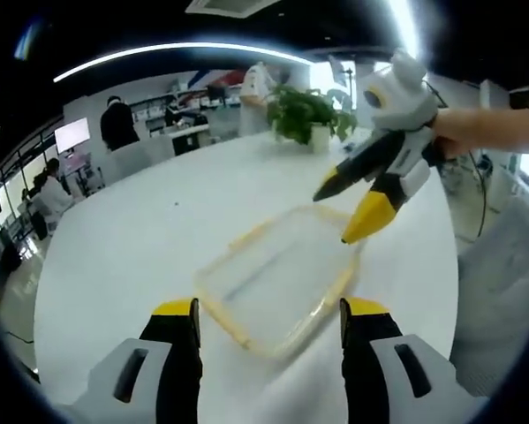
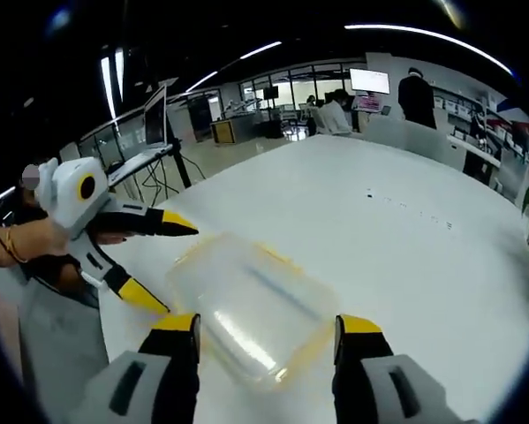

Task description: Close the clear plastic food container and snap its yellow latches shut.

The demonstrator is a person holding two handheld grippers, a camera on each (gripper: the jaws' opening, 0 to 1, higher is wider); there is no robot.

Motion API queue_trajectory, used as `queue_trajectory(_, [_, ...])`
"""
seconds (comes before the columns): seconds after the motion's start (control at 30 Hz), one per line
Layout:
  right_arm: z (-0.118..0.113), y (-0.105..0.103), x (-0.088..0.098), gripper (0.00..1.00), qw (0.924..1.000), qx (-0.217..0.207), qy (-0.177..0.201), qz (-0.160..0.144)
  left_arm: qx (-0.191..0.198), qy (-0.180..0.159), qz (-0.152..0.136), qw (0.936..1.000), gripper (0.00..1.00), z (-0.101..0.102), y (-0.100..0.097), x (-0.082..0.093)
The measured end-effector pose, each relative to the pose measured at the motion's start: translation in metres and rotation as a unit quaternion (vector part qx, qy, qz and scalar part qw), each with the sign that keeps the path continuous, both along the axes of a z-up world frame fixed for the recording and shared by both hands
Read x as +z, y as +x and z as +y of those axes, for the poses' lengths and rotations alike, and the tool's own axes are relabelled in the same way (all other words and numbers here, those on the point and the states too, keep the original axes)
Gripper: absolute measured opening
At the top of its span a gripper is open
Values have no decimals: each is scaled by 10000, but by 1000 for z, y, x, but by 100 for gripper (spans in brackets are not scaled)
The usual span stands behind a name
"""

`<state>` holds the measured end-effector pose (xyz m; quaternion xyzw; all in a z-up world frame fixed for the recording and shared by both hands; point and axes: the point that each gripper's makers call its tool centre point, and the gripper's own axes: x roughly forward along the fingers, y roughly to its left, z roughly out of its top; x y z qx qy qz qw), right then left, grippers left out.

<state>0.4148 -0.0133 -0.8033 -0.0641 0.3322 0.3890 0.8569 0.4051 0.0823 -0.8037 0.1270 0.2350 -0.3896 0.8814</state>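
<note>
The clear plastic food container (image 1: 280, 278) (image 2: 251, 306), edged with yellow latches (image 1: 218, 316), lies flat on a white table (image 1: 158, 230) (image 2: 379, 221), its lid resting on top. In the left gripper view it sits just ahead of the left gripper (image 1: 268, 327), whose jaws stand wide apart and hold nothing. The right gripper (image 1: 343, 212) hovers above the container's far corner, jaws parted and empty; in its own view (image 2: 264, 331) the container lies between its tips. A potted plant (image 1: 306, 115) stands at the table's far edge, with people at desks beyond
</note>
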Motion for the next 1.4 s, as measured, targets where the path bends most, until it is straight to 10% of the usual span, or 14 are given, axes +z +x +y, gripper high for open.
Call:
queue_trajectory(0.6, [-2, 7, -9, 58, 9976, 198, -517, -419, 24, 61, 117, 9999, 61, -1, 6, -10])
queue_trajectory(1.4, [7, 45, -10, 59, 9977, 427, -476, -214, 126, 286, 228, 9993, 60, 3, 38, -18])
